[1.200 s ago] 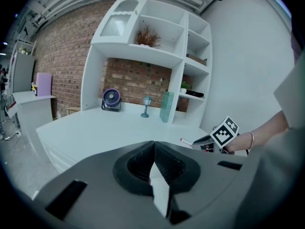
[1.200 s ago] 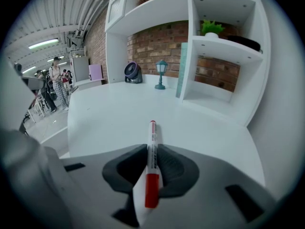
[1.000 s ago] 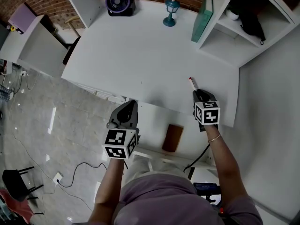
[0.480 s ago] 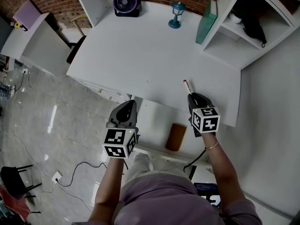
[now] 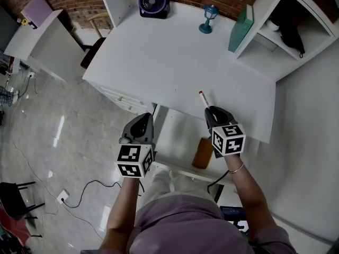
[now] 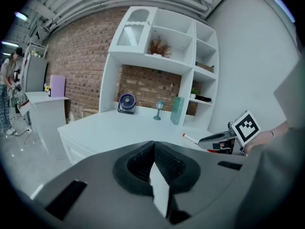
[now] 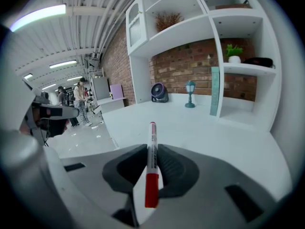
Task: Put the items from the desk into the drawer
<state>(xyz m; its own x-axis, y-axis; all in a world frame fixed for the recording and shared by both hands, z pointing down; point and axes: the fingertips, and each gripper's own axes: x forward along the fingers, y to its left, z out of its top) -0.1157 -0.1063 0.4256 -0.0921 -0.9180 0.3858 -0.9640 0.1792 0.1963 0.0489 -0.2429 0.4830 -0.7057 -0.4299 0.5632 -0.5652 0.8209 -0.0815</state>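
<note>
A white marker with a red cap (image 5: 202, 97) sticks out forward from my right gripper (image 5: 208, 109), which is shut on it just above the white desk's (image 5: 175, 52) front edge. In the right gripper view the marker (image 7: 152, 159) lies straight along the closed jaws of that gripper (image 7: 152, 149). Below the desk edge a white drawer (image 5: 177, 134) stands pulled out, with a flat brown item (image 5: 203, 152) inside at its right. My left gripper (image 5: 145, 119) hovers over the drawer's left end, shut with nothing held. From the left gripper (image 6: 153, 144) I see the marker (image 6: 189, 138) and the right gripper (image 6: 215, 139).
At the desk's back stand a purple fan (image 5: 154, 2), a small teal lamp (image 5: 209, 16) and an upright teal book (image 5: 241, 28). A white shelf unit (image 5: 286, 30) rises on the right. A drawer cabinet (image 5: 124, 97) sits under the desk's left side. A cable (image 5: 85, 192) lies on the floor.
My right gripper has carried the marker left and back toward the desk's front edge, closer to the open drawer. The left gripper has stayed in place.
</note>
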